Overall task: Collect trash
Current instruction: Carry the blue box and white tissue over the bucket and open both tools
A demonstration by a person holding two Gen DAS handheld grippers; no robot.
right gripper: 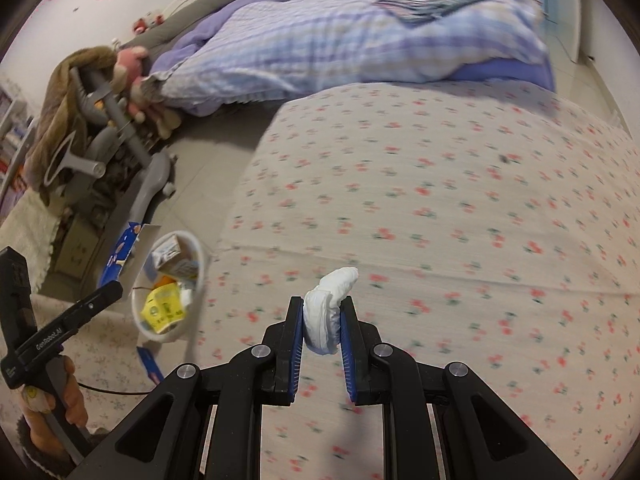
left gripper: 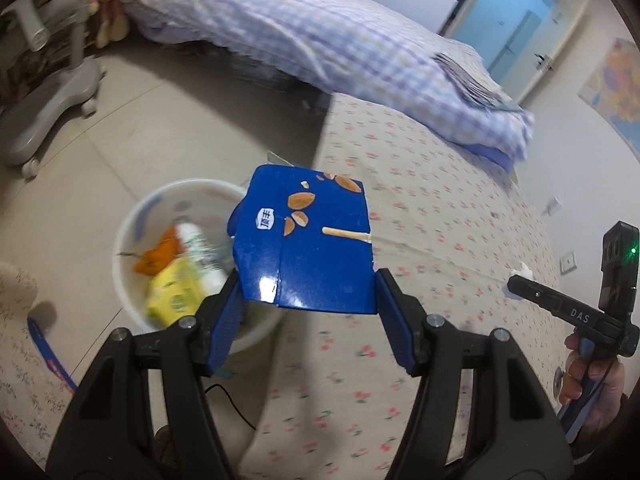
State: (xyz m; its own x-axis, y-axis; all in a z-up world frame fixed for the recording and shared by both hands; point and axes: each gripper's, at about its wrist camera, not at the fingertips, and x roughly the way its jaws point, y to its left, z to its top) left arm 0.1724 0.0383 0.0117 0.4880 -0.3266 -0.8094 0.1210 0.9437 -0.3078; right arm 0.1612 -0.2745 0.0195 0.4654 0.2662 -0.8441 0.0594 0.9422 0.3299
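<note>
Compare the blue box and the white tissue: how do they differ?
The blue box is flat, glossy and wide, spreading the left tongs; the white tissue is crumpled, soft and small, pinched in the right tongs. The box hangs beside the bin; the tissue is over the bed. Both are gripped.

Black linkage arms, silver screws — blue ribbed jaws.

A bed has a sheet with little red flowers. A purple checked blanket lies bunched on it. A grey chair base stands on the tiled floor.
</note>
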